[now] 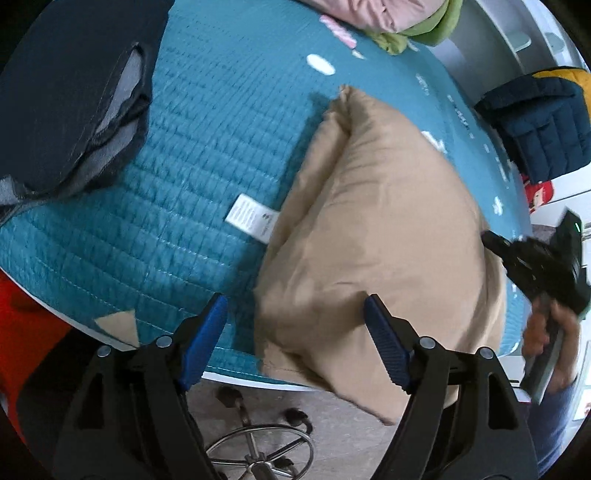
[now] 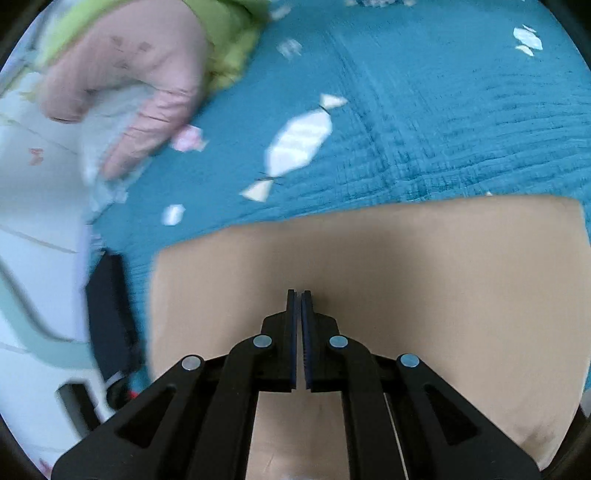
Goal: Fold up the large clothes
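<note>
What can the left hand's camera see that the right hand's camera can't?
Only the left wrist view shows the dark folded garment, the white care label, the chair base on the floor, and the other gripper in the person's hand.

Only the right wrist view shows the big white candy print and the right gripper shut.

Both show the tan garment, the teal quilt, and the pink and green clothes.

Quilt (image 1: 207, 155): teal, stitched in rows, printed with white candy shapes.
Garment (image 1: 388, 229): plain tan.
Jacket (image 2: 122, 74), beyond quilt's candy print: pink over lime green.
</note>
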### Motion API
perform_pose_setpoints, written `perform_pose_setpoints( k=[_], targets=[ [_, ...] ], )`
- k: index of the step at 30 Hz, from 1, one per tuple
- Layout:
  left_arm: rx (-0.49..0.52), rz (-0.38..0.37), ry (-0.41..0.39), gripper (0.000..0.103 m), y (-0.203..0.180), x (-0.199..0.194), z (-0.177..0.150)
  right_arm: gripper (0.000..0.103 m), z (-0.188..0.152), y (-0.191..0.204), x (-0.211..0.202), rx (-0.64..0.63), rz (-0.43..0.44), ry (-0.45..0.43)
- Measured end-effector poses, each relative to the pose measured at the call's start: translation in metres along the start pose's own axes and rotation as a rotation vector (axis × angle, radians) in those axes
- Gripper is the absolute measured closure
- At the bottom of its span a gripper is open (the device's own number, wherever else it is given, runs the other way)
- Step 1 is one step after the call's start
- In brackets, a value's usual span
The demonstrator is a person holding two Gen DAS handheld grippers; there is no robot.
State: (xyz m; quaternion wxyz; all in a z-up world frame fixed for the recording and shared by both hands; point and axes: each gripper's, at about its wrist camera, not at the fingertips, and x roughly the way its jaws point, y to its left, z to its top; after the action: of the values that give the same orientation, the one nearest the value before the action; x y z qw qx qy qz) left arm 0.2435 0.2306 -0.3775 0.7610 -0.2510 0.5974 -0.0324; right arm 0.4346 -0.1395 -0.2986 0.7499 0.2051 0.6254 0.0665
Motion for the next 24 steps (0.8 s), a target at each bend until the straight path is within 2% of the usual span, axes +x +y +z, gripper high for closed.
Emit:
perform_pose_setpoints(
  k=[3, 7, 9, 12, 16, 21, 24],
  targets=[
    [-0.013, -0.011, 0.007, 0.021, 0.003, 0.009, 0.001, 0.103, 0.003, -0.021, 0.021, 0.045, -0.003, 0.023],
    [-0.012, 0.007, 0.034, 0.020, 0.005, 0.021, 0.000, 0.103, -0.007, -0.029, 0.013, 0.082, 0.030, 0.029],
    [0.004, 0.015, 0.036, 0.018, 0.002, 0.026, 0.003, 0.103, -0.020, -0.031, 0.004, 0.082, 0.042, 0.051],
    [0.006, 0.016, 0.030, 0.016, 0.001, 0.028, 0.003, 0.103, -0.058, -0.036, -0.014, 0.078, 0.079, 0.077],
    [0.008, 0.010, 0.029, 0.016, 0.003, 0.025, 0.001, 0.103, -0.099, -0.037, -0.014, 0.080, 0.076, 0.106],
    [0.001, -0.006, 0.039, 0.016, 0.002, 0.026, -0.003, 0.103, -0.113, -0.055, 0.001, 0.144, 0.108, 0.037],
    [-0.001, -0.022, 0.038, 0.015, 0.004, 0.028, -0.005, 0.103, -0.111, -0.050, -0.002, 0.135, 0.095, 0.043]
  ],
)
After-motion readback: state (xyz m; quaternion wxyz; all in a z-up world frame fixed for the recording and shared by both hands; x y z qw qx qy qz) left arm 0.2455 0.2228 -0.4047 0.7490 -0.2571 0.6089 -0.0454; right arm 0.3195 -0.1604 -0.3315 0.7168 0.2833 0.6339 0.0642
